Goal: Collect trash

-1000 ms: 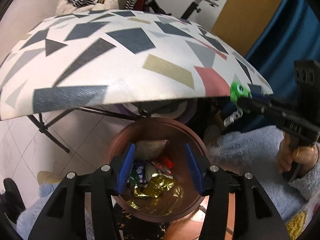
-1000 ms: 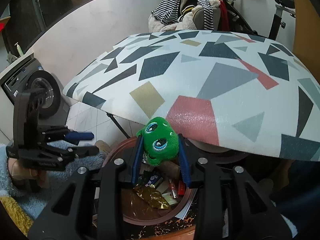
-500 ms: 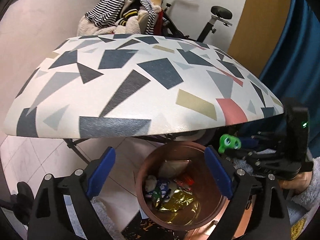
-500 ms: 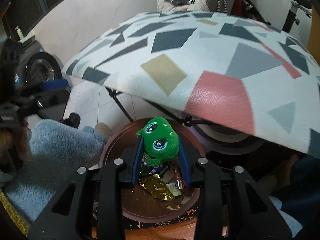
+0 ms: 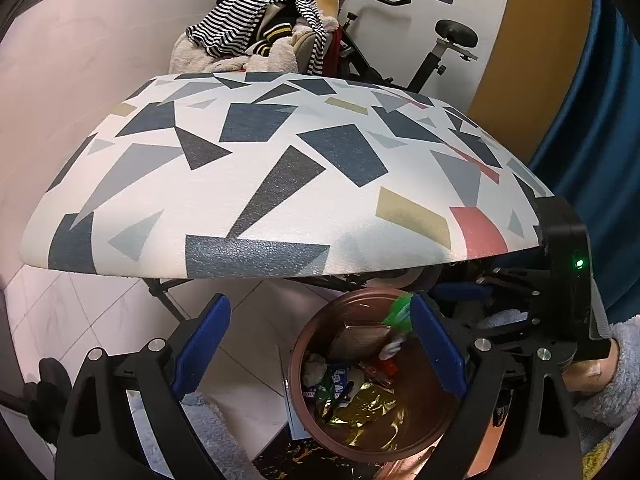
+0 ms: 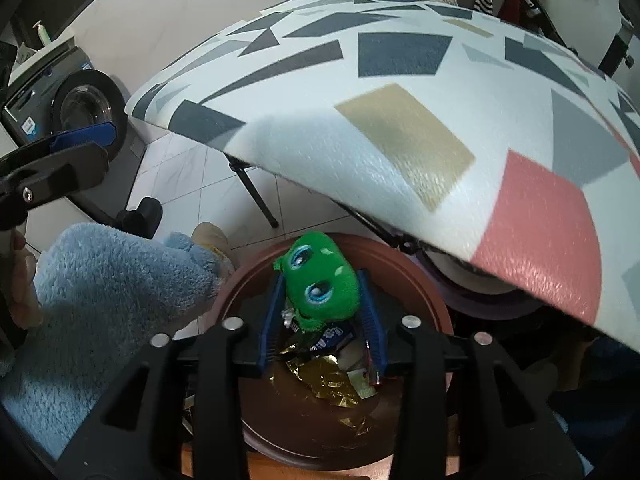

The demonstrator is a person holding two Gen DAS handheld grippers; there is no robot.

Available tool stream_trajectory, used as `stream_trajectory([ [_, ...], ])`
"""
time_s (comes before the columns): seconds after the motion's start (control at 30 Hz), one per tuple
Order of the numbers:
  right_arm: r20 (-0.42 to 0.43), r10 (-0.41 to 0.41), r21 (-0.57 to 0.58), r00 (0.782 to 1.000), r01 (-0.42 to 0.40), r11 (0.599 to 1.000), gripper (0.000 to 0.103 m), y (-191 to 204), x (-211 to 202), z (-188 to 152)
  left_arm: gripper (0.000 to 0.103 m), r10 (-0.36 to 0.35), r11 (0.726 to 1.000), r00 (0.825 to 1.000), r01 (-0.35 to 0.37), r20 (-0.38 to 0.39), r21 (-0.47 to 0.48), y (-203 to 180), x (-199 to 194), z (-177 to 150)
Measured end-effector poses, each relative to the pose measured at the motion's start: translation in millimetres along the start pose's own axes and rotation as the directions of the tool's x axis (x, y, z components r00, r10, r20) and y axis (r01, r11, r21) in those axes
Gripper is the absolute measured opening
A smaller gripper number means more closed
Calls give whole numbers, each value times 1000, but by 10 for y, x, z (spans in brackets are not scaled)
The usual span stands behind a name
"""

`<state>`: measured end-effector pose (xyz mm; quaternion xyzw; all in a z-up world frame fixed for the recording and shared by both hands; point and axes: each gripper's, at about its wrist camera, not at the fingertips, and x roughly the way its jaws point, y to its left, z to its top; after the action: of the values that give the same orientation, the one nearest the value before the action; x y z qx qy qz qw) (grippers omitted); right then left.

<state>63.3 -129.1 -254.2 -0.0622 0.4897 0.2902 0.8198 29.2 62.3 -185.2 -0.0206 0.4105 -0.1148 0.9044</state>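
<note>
Hanging over the brown bin (image 6: 416,280), the right gripper (image 6: 322,300) has just been widening its jaws, with the green plush toy (image 6: 320,280) between the blue pads, seemingly loose. The left gripper (image 5: 320,344) is spread wide and empty above foil wrappers (image 5: 360,408) inside the bin, beside the patterned table (image 5: 280,184).

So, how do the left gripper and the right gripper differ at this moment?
The left gripper has its jaws wide apart with nothing between them; the right gripper has a green plush toy between its jaws, which have just been opening. The left gripper is off to the side of the brown bin, partly over the floor tiles; the right gripper is directly above it. Both point down toward the bin and have blue pads.
</note>
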Motion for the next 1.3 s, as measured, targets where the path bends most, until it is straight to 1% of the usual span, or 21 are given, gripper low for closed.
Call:
stream_trajectory([
  [0.03, 10, -13, 3, 1000, 13, 1000, 68, 4, -35, 3, 89, 2, 1000, 1000, -2, 2, 2, 2, -6, 9],
  [0.07, 26, -25, 9, 999, 25, 1000, 76, -8, -102, 8, 89, 3, 1000, 1000, -3, 4, 2, 5, -7, 18],
  [0.1, 28, -29, 11, 999, 28, 1000, 78, 0, -116, 9, 89, 4, 1000, 1000, -4, 6, 3, 5, -11, 28],
  [0.17, 50, -60, 28, 997, 59, 998, 92, -58, -231, 27, 89, 4, 1000, 1000, -4, 9, 6, -3, -17, 53],
  [0.23, 66, -73, 39, 995, 71, 997, 93, -101, -308, 56, 90, 6, 1000, 1000, -6, 15, 13, -22, -28, 86],
  [0.27, 72, -82, 46, 994, 79, 996, 97, -131, -345, 70, 91, 7, 1000, 1000, -7, 17, 16, -32, -31, 102],
  [0.43, 124, -141, 110, 982, 127, 986, 97, -368, -651, 212, 94, 12, 999, 999, -13, 43, 40, -123, -88, 259],
  [0.53, 155, -165, 143, 974, 144, 979, 97, -521, -867, 318, 97, 14, 998, 997, -19, 75, 61, -210, -171, 416],
  [0.63, 198, -200, 165, 960, 168, 972, 97, -639, -1132, 429, 97, 23, 996, 993, -33, 118, 82, -323, -297, 654],
  [0.73, 240, -226, 174, 944, 187, 967, 97, -733, -1403, 530, 97, 11, 996, 988, -26, 155, 90, -412, -428, 885],
  [0.83, 277, -248, 173, 928, 206, 963, 97, -786, -1677, 633, 97, 5, 996, 978, -24, 210, 90, -501, -616, 1113],
  [0.93, 317, -265, 169, 911, 221, 961, 97, -821, -1932, 733, 97, 10, 995, 961, -36, 276, 91, -609, -832, 1314],
  [1.0, 336, -276, 170, 901, 230, 958, 97, -826, -2060, 776, 97, 4, 995, 954, -34, 301, 95, -668, -937, 1400],
  [1.07, 362, -283, 173, 888, 235, 957, 97, -828, -2219, 812, 97, -17, 995, 947, -15, 320, 97, -718, -1029, 1471],
  [1.17, 381, -284, 174, 880, 233, 957, 97, -807, -2359, 842, 97, -45, 996, 942, 14, 334, 94, -762, -1121, 1525],
  [1.23, 393, -285, 168, 874, 236, 957, 97, -794, -2446, 848, 97, -28, 995, 940, -6, 339, 100, -810, -1154, 1551],
  [1.3, 397, -288, 165, 871, 241, 957, 97, -772, -2498, 855, 97, -25, 995, 942, -9, 336, 98, -838, -1170, 1562],
])
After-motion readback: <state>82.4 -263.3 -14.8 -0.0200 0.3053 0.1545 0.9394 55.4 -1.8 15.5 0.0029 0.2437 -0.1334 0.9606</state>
